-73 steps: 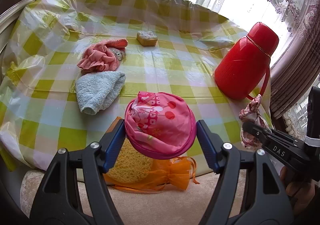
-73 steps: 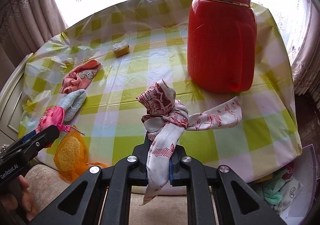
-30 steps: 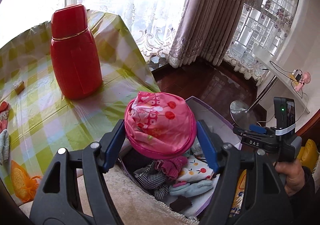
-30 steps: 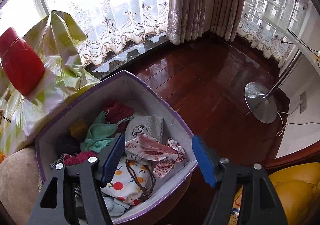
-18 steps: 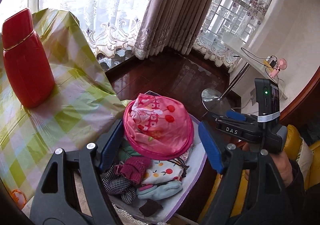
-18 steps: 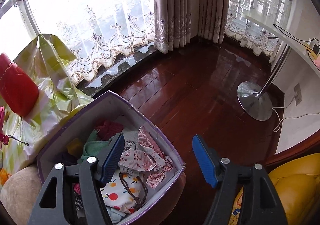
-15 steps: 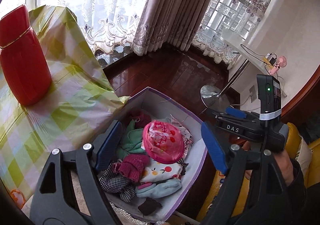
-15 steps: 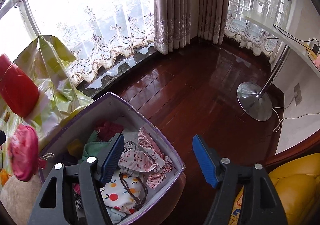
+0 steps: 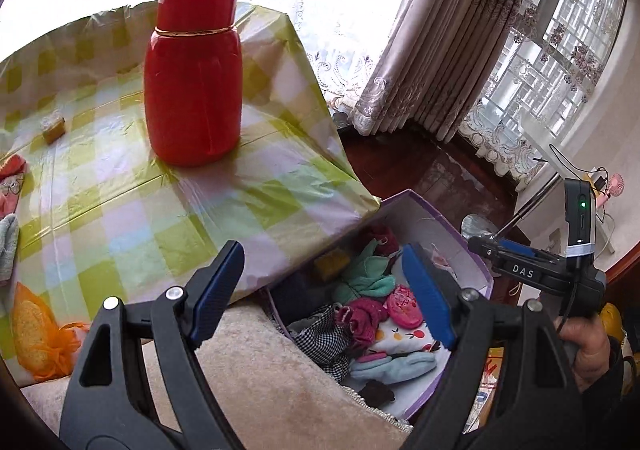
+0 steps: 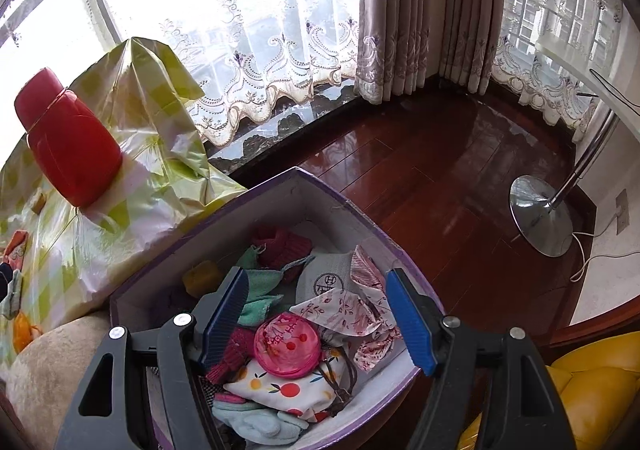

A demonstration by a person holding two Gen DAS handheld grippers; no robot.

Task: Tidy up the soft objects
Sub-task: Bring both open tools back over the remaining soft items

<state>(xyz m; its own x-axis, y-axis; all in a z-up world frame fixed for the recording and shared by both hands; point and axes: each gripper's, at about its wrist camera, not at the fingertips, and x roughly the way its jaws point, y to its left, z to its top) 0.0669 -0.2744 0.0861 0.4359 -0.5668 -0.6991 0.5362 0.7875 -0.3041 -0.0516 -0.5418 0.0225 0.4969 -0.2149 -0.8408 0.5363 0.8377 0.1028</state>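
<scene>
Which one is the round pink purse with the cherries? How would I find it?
Look down beside the checked table to the purple-edged box full of soft things. The pink purse lies on top, resting on the white fruit-print cloth. It is the only flat round thing there, bright pink with red cherries.

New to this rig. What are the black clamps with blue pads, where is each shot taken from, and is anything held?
No robot here: a person holds a two-finger clamp in each hand, with a fisheye camera on each looking along its fingers. One picture is from the left gripper, the other from the right gripper. The person's hand holding the right clamp shows in the left view. Both grippers are open and hold nothing. Below them is a purple-rimmed box of soft things, with a pink round pouch and a red-patterned scarf on top. On the checked tablecloth stand a red thermos and an orange mesh bag.
</scene>
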